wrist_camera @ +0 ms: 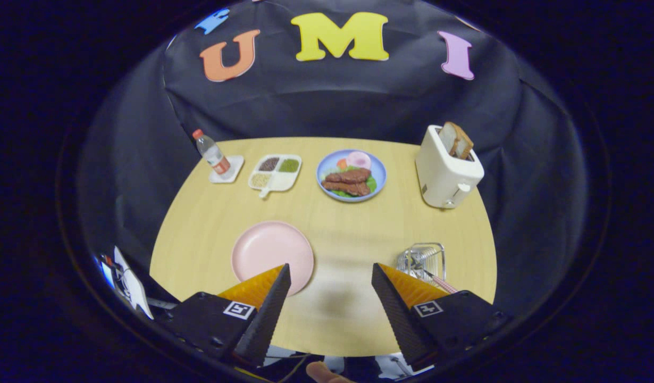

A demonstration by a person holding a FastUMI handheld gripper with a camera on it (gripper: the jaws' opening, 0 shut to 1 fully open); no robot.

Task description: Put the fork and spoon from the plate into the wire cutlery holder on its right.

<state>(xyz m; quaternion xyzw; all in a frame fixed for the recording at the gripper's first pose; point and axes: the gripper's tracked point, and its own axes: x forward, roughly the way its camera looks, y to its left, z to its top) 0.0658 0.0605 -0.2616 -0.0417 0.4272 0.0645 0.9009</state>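
The pink plate lies on the wooden table, just ahead of my left finger, and its surface is bare. To its right stands the wire cutlery holder, just beyond my right finger. A pink-handled utensil leans out of the holder toward me, its head down among the wires. My gripper hangs above the table's near part, open, with nothing between the fingers.
Along the table's far side stand a water bottle on a coaster, a white divided dish of grains, a blue plate of food, and a white toaster with bread. Some items lie off the table's left edge.
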